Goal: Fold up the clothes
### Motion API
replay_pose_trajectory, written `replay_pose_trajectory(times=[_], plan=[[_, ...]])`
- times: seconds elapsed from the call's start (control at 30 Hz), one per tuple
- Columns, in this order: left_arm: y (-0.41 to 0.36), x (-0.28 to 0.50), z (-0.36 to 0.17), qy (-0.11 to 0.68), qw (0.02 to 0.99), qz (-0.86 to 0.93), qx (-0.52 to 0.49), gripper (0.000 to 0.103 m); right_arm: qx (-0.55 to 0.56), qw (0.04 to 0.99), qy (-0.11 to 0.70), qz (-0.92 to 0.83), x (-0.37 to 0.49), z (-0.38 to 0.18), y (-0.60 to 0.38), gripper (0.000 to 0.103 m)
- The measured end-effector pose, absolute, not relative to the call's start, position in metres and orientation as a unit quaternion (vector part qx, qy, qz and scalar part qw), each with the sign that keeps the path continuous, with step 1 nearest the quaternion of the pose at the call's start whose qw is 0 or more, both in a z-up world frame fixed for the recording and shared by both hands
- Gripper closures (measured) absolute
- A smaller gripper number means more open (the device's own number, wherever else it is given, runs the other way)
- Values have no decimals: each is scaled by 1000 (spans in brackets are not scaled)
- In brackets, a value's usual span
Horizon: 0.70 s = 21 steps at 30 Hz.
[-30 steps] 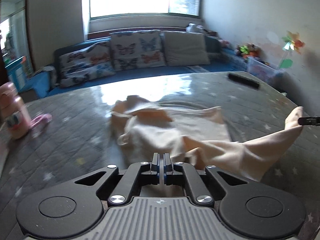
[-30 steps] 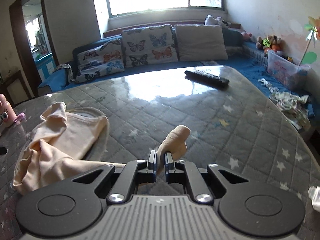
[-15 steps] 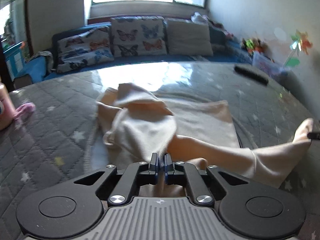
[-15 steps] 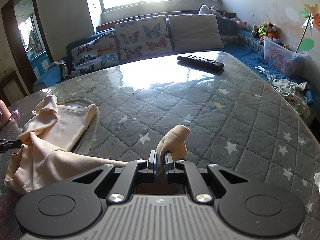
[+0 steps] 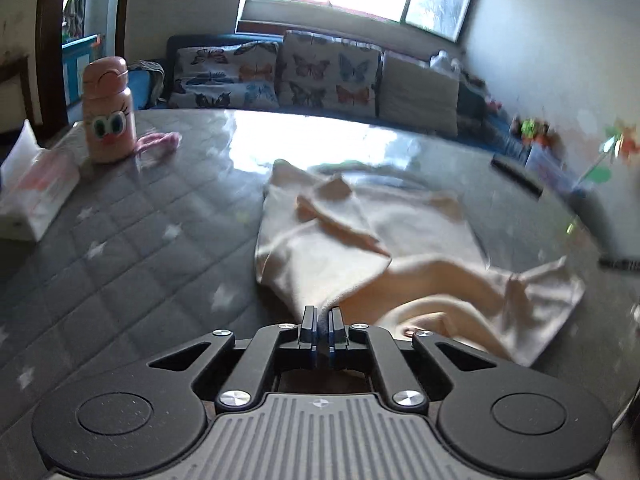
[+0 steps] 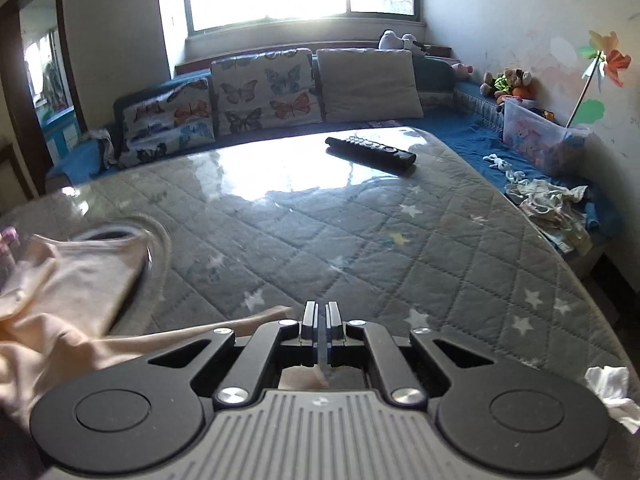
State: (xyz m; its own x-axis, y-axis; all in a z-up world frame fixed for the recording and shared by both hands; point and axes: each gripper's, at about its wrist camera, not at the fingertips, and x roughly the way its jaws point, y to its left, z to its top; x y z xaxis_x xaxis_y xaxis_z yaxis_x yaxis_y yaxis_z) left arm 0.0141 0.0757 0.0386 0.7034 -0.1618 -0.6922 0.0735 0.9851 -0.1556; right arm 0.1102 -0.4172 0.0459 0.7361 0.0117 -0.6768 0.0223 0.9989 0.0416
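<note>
A cream garment lies crumpled on the grey quilted table. My left gripper is shut on a near edge of the garment, and the cloth runs forward from its tips. My right gripper is shut, with a thin fold of the garment pinched behind its tips; the rest of the garment spreads to its left. The right gripper's tip shows at the far right of the left wrist view, beside the garment's right corner.
A pink bottle with cartoon eyes, a pink cloth and a tissue pack stand at the table's left. A black remote lies at the far side. A white tissue lies near right. Cushions line the sofa behind.
Both grippers have pulled back toward the near edge with the garment. The cloth tuft that stood above the right gripper's tips has dropped out of sight. The left view has swung leftward.
</note>
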Motion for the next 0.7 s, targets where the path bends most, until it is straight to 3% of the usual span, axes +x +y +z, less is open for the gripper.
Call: replay_pose_trajectory(times=[0.23, 0.37, 0.5, 0.6, 0.7], plan=[[68, -12, 43, 369, 927, -63, -4, 92, 9, 928, 367, 57, 99, 52, -392, 93], [59, -18, 56, 346, 934, -86, 4, 75, -7, 920, 373, 123, 92, 53, -362, 93], [41, -23, 58, 334, 933, -130, 18, 72, -33, 899, 381, 212, 83, 53, -313, 85], [27, -23, 52, 333, 929, -160, 33, 61, -70, 880, 382, 275, 72, 54, -276, 83], [16, -19, 42, 339, 925, -165, 51, 60, -102, 861, 382, 320, 60, 56, -242, 77]])
